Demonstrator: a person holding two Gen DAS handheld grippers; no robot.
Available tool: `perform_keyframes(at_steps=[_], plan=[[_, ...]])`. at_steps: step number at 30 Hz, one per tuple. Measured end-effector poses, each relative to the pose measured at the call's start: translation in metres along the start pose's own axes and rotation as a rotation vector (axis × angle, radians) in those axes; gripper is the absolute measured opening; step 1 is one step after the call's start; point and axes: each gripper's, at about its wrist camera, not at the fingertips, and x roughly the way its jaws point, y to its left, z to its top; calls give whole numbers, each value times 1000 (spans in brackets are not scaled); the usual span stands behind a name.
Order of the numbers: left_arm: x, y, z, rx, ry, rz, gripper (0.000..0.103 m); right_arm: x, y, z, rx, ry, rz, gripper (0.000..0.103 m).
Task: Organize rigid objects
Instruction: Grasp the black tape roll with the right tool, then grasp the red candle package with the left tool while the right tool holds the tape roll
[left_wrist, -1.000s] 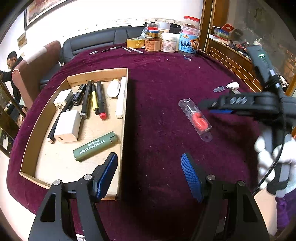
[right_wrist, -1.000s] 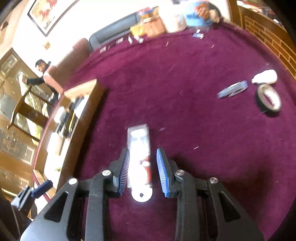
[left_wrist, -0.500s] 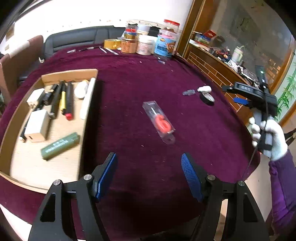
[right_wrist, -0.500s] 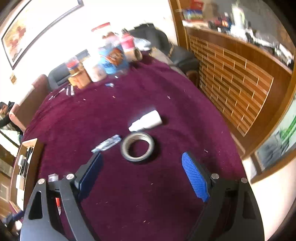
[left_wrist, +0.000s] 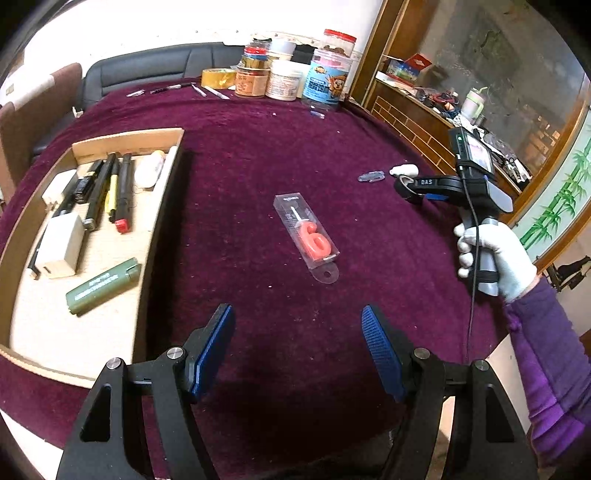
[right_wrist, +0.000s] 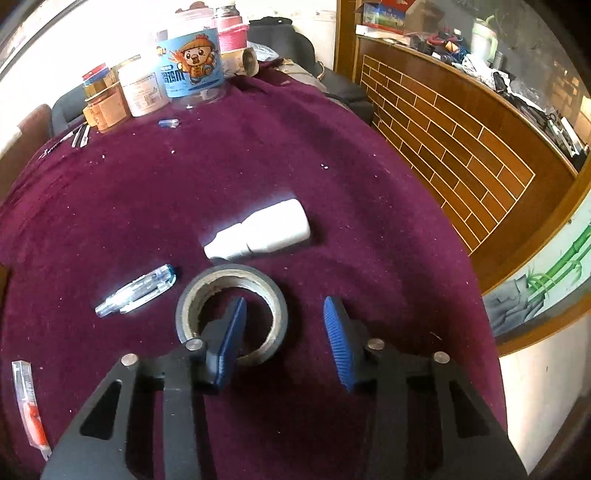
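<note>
Having left the clear-packaged red number-six candle (left_wrist: 312, 236) mid-cloth, my right gripper (right_wrist: 282, 338) now closes astride the near rim of the black tape roll (right_wrist: 192, 295), pads not yet pressing; my left gripper (left_wrist: 297, 347) hangs half-open, empty.

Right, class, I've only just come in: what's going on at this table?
A person is tidying small items into a cardboard tray with two hand-held grippers. The right gripper is closing on a black tape roll, one finger inside the ring, one outside. The left gripper hangs open and empty above the cloth, near a packaged number candle lying loose outside the tray.
</note>
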Motion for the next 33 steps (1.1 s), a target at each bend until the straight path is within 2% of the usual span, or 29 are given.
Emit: perform_keyframes(at_steps=[1, 2, 4, 10, 14, 18, 22, 23, 25, 31, 33], plan=[[2, 0, 1, -2, 7, -10, 65, -2, 1, -1, -2, -3, 8, 17], [4, 0, 2, -6, 14, -19, 65, -5, 1, -5, 0, 5, 43, 13], [9, 1, 5, -17, 27, -24, 65, -13, 4, -14, 5, 28, 112, 12], [26, 4, 21, -47, 48, -11, 65, -39, 17, -51, -48, 76, 229, 12], [45, -4, 35, -46, 52, -18, 65, -46, 9, -64, -33, 92, 268, 12], [70, -10, 51, -45, 33, 30, 65, -45, 2, -67, -5, 87, 298, 12], [102, -18, 61, -1, 78, 73, 65, -47, 6, -68, -16, 73, 282, 12], [106, -22, 62, 31, 71, 91, 55, -47, 7, -68, -22, 70, 278, 12], [108, -24, 62, 48, 85, 55, 28, -46, 6, -67, -25, 67, 280, 12], [106, -15, 56, 31, 77, 48, 27, -46, 5, -70, -29, 52, 288, 12], [109, -19, 60, 40, 75, 61, 30, -48, 7, -72, -40, 44, 275, 13]])
